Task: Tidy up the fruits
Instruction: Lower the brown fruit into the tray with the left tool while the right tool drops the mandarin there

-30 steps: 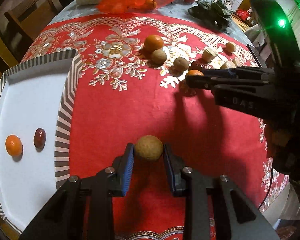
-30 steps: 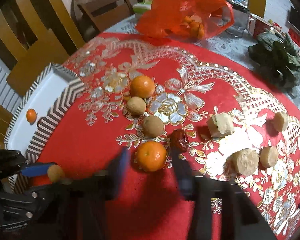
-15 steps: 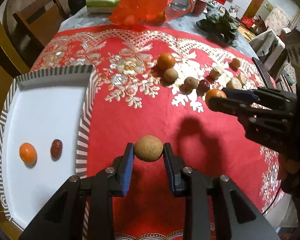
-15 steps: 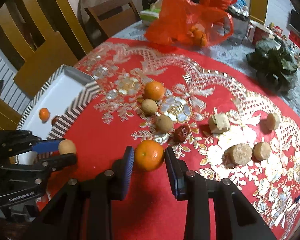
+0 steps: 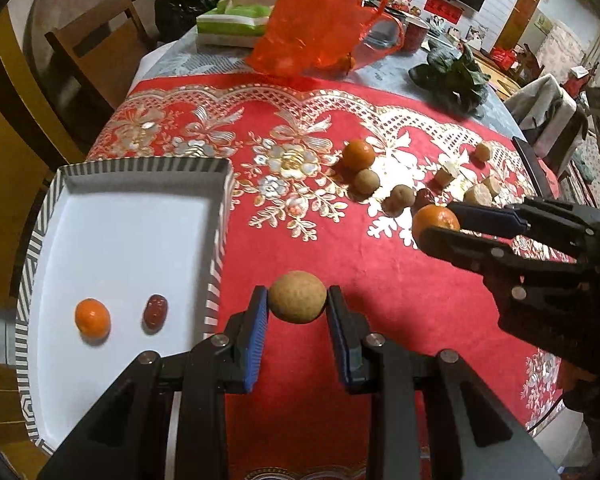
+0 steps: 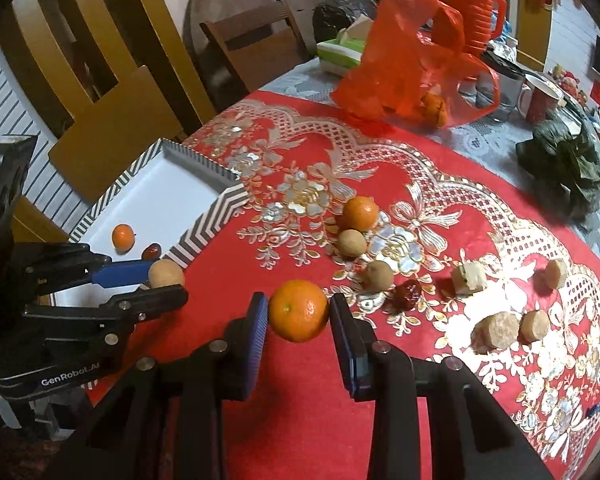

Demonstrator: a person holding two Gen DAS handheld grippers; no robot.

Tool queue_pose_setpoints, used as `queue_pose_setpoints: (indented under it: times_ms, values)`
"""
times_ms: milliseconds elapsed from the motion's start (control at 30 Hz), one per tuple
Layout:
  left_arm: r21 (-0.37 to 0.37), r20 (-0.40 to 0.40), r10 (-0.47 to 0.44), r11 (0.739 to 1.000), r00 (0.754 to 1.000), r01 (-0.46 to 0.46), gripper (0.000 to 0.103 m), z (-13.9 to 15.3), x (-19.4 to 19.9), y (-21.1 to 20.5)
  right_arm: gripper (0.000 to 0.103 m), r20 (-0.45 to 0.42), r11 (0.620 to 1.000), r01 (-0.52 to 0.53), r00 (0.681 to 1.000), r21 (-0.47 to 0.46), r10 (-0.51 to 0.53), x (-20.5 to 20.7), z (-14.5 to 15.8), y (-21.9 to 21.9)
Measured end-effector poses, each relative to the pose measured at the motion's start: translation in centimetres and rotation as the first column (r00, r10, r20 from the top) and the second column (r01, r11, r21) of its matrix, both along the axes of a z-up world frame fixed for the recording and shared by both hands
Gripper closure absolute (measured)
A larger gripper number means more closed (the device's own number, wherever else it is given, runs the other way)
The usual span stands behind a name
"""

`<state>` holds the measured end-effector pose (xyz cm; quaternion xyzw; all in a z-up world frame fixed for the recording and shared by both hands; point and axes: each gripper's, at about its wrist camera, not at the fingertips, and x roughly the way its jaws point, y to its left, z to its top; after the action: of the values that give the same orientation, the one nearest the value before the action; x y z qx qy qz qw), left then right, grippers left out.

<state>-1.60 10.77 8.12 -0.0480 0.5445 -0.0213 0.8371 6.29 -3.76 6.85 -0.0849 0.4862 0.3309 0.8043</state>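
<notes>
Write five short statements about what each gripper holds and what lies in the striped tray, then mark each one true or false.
1. The left gripper is shut on a brown round fruit. True.
2. The right gripper is open and holds nothing. False: it is shut on an orange.
3. The striped tray holds one small orange and one dark red fruit. True.
4. The tray holds three brown round fruits. False: there are none in it; two others lie on the red tablecloth.
5. The red plastic bag lies inside the tray. False: it stands at the far edge of the tablecloth.
</notes>
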Motion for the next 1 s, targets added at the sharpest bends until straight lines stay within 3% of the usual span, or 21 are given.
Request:
queue_pose_setpoints:
  times_ms: [533, 1000]
  values:
    - [0.021, 0.040, 0.072, 0.997, 0.997, -0.073, 0.075, 1.5, 0.0, 3.8, 0.068, 0.016, 0.996, -0.088, 0.996, 0.006, 0.087, -1.2, 1.3, 3.8]
    - [0.028, 0.022, 0.179, 0.983, 0.984, -0.180, 0.075, 0.9, -1.8, 9.2, 0.068, 0.013, 0.980, -0.199, 0.980, 0.004, 0.199, -1.7, 0.9, 9.3]
